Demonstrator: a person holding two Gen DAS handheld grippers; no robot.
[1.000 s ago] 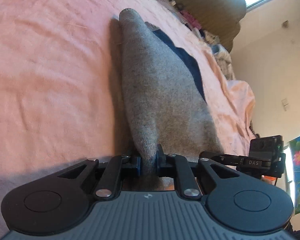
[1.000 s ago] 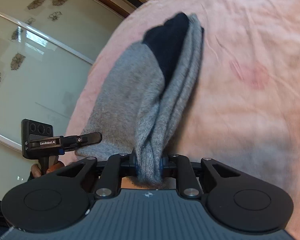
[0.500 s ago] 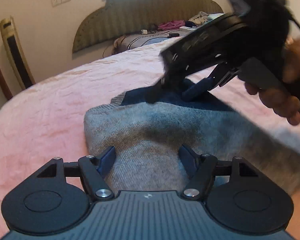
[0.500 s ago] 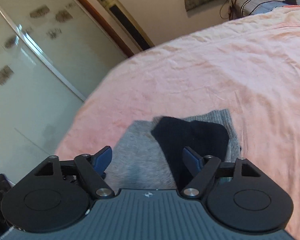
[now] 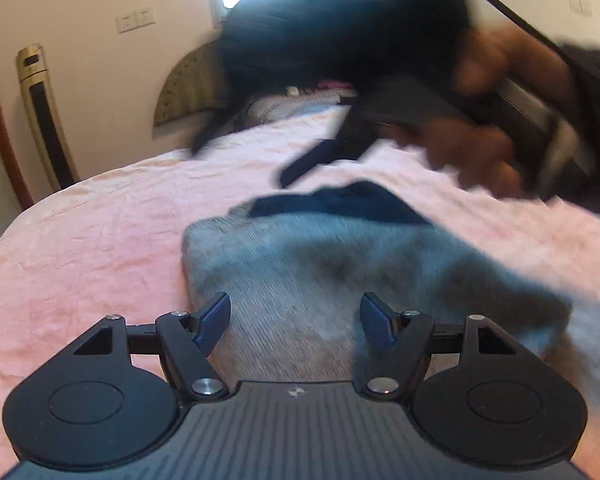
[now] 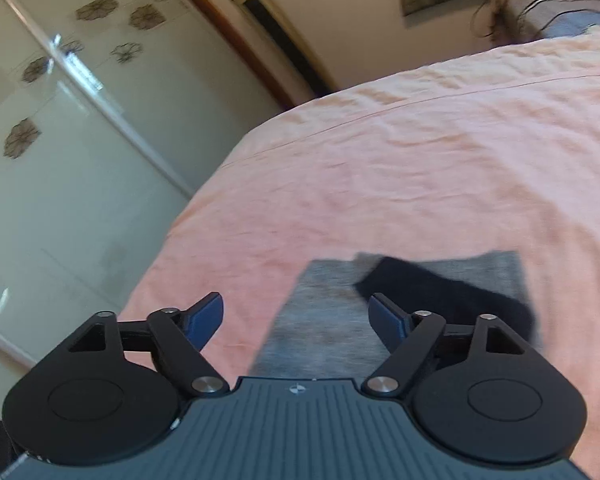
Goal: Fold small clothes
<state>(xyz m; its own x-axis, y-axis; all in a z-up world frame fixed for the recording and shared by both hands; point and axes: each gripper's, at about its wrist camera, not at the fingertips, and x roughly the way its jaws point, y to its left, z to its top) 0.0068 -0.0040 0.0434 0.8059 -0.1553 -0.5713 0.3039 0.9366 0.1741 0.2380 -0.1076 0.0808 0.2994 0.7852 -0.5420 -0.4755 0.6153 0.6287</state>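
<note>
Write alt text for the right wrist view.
Open right tongs hover over a folded grey garment with a dark navy patch, lying flat on a pink bedsheet. Behind the bed are frosted sliding doors with flower prints.

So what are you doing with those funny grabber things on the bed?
A person is folding a small grey garment with a dark blue part on the pink bedsheet. It lies on the sheet, and nothing is gripping it. The left tool is open just above its near edge. The right tool is open too, over the same garment, held in a hand.
</note>
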